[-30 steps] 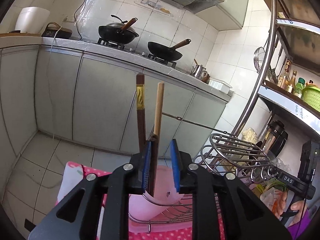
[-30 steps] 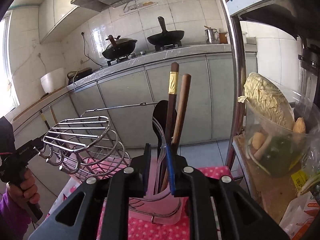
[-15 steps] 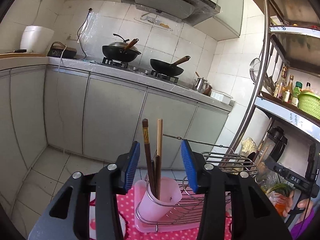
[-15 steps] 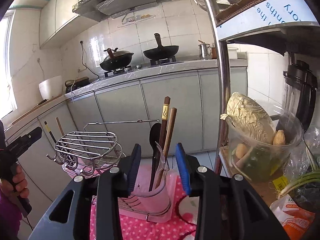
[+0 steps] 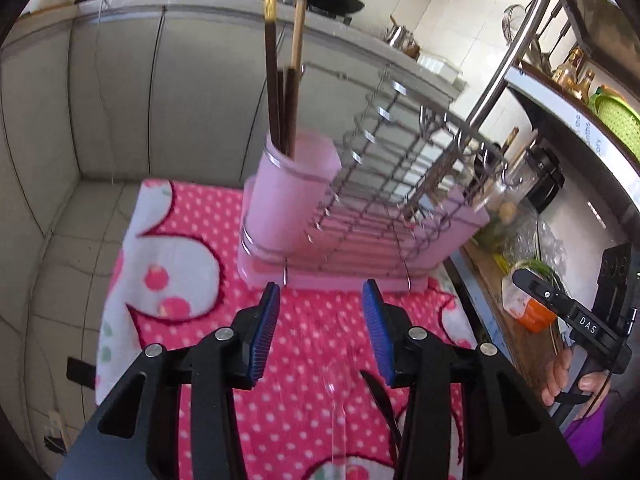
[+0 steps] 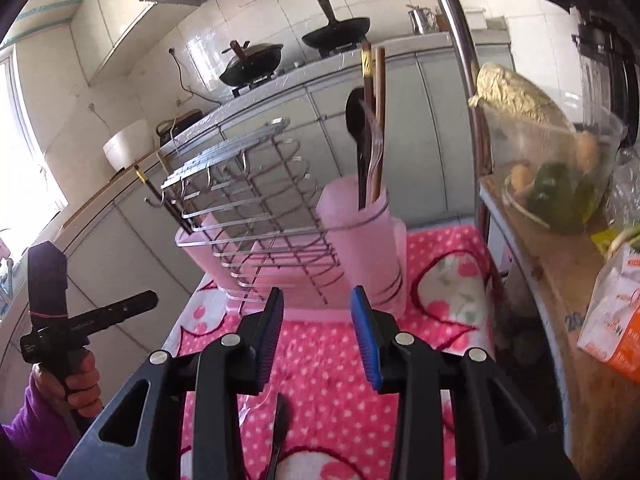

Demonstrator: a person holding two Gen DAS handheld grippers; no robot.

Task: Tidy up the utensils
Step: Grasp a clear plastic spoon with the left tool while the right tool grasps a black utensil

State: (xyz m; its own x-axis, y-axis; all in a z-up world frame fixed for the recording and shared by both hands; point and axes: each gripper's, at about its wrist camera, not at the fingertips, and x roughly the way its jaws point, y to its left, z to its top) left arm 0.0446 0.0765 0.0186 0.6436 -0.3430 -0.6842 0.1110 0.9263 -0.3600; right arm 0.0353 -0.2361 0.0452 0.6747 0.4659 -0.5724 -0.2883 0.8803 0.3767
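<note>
My left gripper (image 5: 320,332) is open and holds nothing, hovering over the pink dotted cloth (image 5: 192,208) in front of the dish rack. Beyond it a pink cup (image 5: 292,200) holds dark and light chopsticks (image 5: 276,72). My right gripper (image 6: 318,334) is also open with nothing between its pads. It faces the other pink cup (image 6: 364,240), which holds a black spoon (image 6: 356,120), a clear fork (image 6: 374,148) and chopsticks (image 6: 378,80). A black utensil (image 5: 380,396) and a clear one (image 5: 336,400) lie on the cloth under the fingers.
A wire rack (image 5: 400,160) on a pink tray (image 5: 340,276) stands between the cups. A steel shelf post (image 6: 468,80) and a wooden shelf with a bowl of vegetables (image 6: 552,168) and a carton (image 6: 616,328) are at the right. Cabinets and a stove lie behind.
Both grippers opened and let go of the chopsticks, which now stand in the cups. Both then drew back from the cups and tilted down toward the cloth.
</note>
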